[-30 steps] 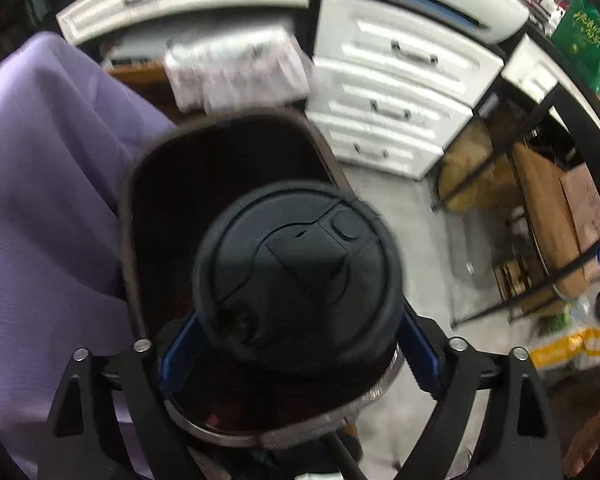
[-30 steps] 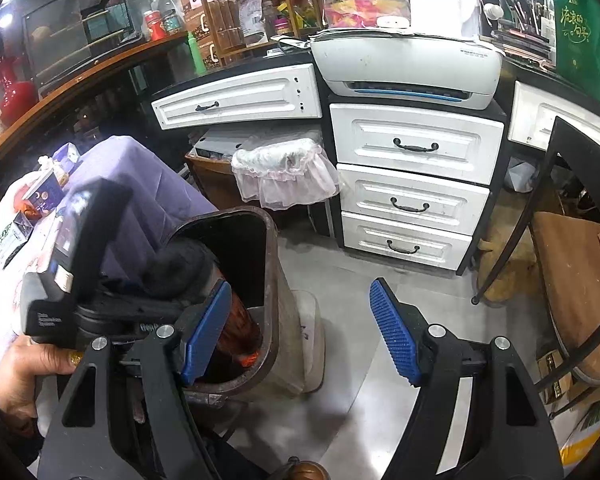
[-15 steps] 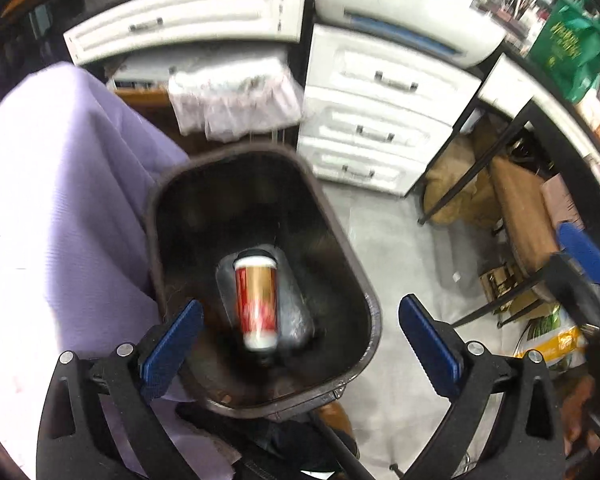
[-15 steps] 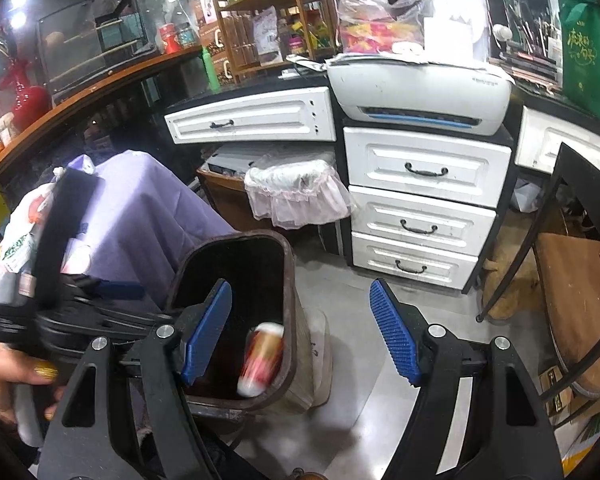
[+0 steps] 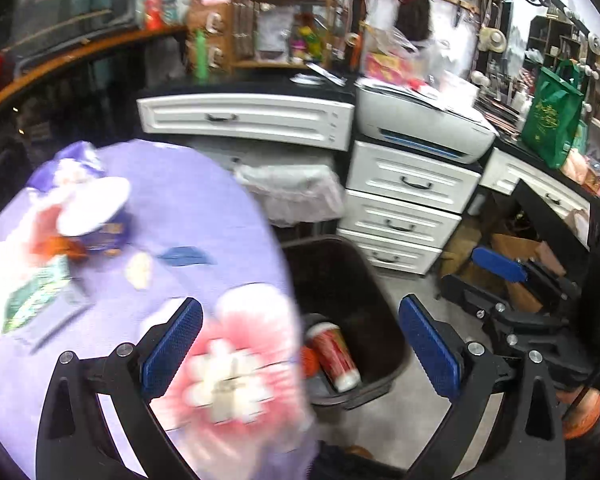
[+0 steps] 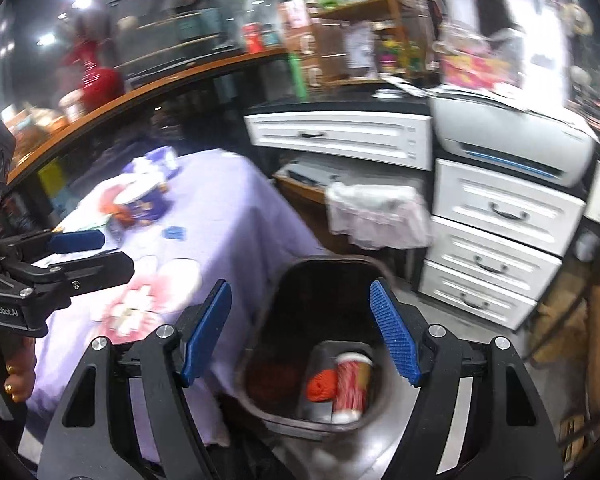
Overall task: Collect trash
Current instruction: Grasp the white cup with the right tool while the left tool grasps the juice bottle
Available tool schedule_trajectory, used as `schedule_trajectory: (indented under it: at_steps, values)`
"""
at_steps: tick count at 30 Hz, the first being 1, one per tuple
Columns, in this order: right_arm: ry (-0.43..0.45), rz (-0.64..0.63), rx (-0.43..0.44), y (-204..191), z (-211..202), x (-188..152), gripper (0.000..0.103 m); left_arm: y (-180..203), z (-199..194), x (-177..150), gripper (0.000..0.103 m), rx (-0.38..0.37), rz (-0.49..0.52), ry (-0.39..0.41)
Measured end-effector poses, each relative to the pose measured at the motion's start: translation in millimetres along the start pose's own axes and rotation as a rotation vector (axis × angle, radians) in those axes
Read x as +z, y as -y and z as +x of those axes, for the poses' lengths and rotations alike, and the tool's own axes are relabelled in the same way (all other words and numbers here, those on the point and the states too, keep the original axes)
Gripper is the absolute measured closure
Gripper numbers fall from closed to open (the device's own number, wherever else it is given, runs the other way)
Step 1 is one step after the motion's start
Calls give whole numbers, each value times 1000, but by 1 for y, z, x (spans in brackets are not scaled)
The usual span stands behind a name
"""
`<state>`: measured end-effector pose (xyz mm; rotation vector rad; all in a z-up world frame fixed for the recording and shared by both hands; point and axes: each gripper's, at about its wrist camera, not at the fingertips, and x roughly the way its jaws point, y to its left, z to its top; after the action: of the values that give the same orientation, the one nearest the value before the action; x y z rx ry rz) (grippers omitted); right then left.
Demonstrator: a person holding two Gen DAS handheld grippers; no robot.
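A dark plastic bin (image 5: 396,344) stands on the floor beside the purple-clothed table (image 5: 204,216). Inside it lies a red-and-gold cup (image 5: 334,354) on its side, next to an orange lump (image 6: 322,386). My left gripper (image 5: 300,340) is open and empty, above the table edge and the bin's left rim. My right gripper (image 6: 300,332) is open over the bin (image 6: 268,400), nothing between its pads. On the table lie a purple-and-white bowl (image 5: 96,216), a green packet (image 5: 32,296), a blue scrap (image 5: 184,256) and a blurred pink flowered thing (image 5: 240,360).
White drawers (image 5: 404,208) and a printer (image 5: 420,120) stand behind the bin. A bag-lined basket (image 5: 296,196) sits under the desk. A black frame and cardboard boxes (image 5: 516,248) crowd the right. A hand (image 6: 16,376) holds the left gripper (image 6: 100,254).
The left gripper opened and the black-lidded cup dropped into the bin. It then rose and swung left over the table. The right gripper also swung left and now looks into the bin.
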<state>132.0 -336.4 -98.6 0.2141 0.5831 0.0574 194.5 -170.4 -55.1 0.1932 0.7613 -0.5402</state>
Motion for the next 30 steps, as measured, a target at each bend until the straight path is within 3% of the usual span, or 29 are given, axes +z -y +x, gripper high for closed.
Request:
schedule_trajectory:
  at_steps: [11,17,26,30]
  values:
    - [-34,-159,133,-91,31,18,31,-93,-42,-30,6,160,-117,19]
    - [-47,-157,200,-125,55,42,31,-158,-66,-40,6,248,-217,40]
    - [-108,-235,213,-194,122,83,32,-250,-86,-49,6,399,-294,41]
    - [-147,-292,186,-216,158,99,41,-294,-79,-45,6,434,-338,-12]
